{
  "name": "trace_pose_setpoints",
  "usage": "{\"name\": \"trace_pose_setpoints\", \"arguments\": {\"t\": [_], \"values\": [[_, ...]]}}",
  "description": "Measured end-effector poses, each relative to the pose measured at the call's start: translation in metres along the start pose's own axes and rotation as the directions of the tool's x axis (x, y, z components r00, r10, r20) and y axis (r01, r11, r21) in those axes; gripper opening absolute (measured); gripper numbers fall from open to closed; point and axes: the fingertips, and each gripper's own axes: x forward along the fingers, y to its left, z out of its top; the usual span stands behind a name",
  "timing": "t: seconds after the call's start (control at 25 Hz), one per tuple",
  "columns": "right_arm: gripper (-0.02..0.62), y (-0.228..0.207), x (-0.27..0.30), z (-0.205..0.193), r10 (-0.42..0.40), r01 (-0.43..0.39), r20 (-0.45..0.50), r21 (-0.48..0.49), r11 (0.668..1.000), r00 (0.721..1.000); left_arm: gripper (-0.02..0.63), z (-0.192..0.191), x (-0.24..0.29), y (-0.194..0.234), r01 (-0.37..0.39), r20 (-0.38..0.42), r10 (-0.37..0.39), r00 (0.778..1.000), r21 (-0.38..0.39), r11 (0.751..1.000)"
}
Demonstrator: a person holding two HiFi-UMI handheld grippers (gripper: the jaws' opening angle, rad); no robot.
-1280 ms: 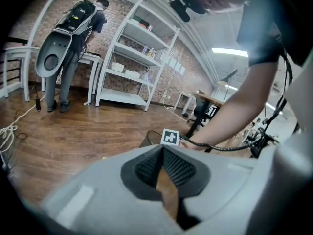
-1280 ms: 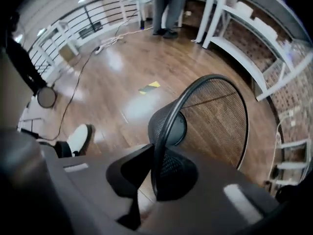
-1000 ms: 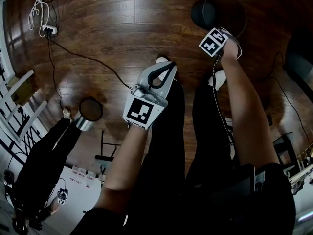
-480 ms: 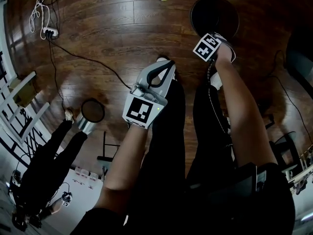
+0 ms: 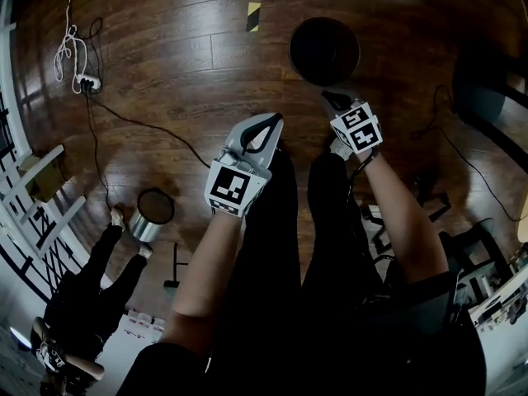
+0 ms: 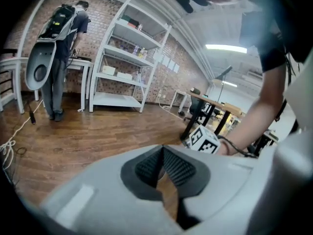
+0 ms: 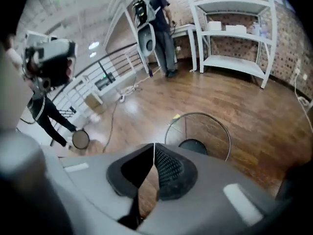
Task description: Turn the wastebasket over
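Observation:
The wastebasket [image 5: 324, 50] is a dark wire-mesh bin that stands upright on the wooden floor, mouth up. In the right gripper view its round rim and dark bottom [image 7: 198, 137] lie just beyond the jaws. My right gripper [image 5: 332, 99] hangs above the floor a short way in front of the basket, apart from it, shut with nothing between its fingers [image 7: 154, 146]. My left gripper [image 5: 268, 120] is held over my left leg, farther from the basket. Its jaws [image 6: 162, 150] meet at the tips and hold nothing.
A power strip with cables [image 5: 82, 81] lies at the far left. A metal can [image 5: 153, 213] stands by another person in black [image 5: 91, 287]. Yellow-black tape [image 5: 253, 15] marks the floor. A dark chair [image 5: 495, 97] is at the right. White shelves [image 6: 122, 58] and a table [image 6: 215, 106] line the room.
The basket went from tilted, with my right gripper at its rim, to standing upright. My right gripper let go, rose and drew back from it. The left gripper lifted slightly.

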Motion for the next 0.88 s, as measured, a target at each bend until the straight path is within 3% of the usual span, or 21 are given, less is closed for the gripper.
{"name": "trace_pose_setpoints", "arguments": {"t": [0.08, 0.16, 0.28, 0.4, 0.48, 0.6, 0.76, 0.88], "values": [[0.015, 0.021, -0.051, 0.026, 0.054, -0.058, 0.097, 0.042, 0.997, 0.994, 0.000, 0.020, -0.004, -0.016, 0.014, 0.001, -0.014, 1.000, 0.006, 1.000], [0.015, 0.040, -0.110, 0.070, 0.092, -0.106, 0.243, 0.046, 0.993, 0.966, 0.000, 0.048, -0.010, -0.035, 0.029, 0.017, -0.030, 0.999, 0.059, 0.998], [0.011, 0.060, -0.214, 0.144, 0.115, -0.147, 0.461, 0.035, 0.988, 0.880, 0.000, 0.107, -0.026, -0.077, 0.066, 0.069, -0.077, 0.995, 0.144, 0.987], [0.011, 0.083, -0.319, 0.196, 0.118, -0.144, 0.596, -0.004, 0.990, 0.794, 0.000, 0.170, -0.051, -0.128, 0.105, 0.121, -0.130, 0.984, 0.192, 0.976], [0.011, 0.097, -0.381, 0.223, 0.109, -0.110, 0.653, -0.040, 0.993, 0.749, 0.000, 0.211, -0.069, -0.155, 0.122, 0.157, -0.157, 0.975, 0.213, 0.969], [0.011, 0.119, -0.451, 0.249, 0.104, -0.055, 0.699, -0.092, 0.994, 0.707, 0.000, 0.267, -0.097, -0.182, 0.133, 0.204, -0.181, 0.962, 0.232, 0.964], [0.011, 0.149, -0.509, 0.269, 0.126, -0.036, 0.723, -0.139, 0.990, 0.679, 0.000, 0.328, -0.134, -0.212, 0.158, 0.243, -0.220, 0.945, 0.250, 0.955], [0.011, 0.171, -0.542, 0.272, 0.146, -0.033, 0.729, -0.168, 0.985, 0.668, 0.000, 0.353, -0.159, -0.239, 0.176, 0.254, -0.245, 0.936, 0.265, 0.948]]}}
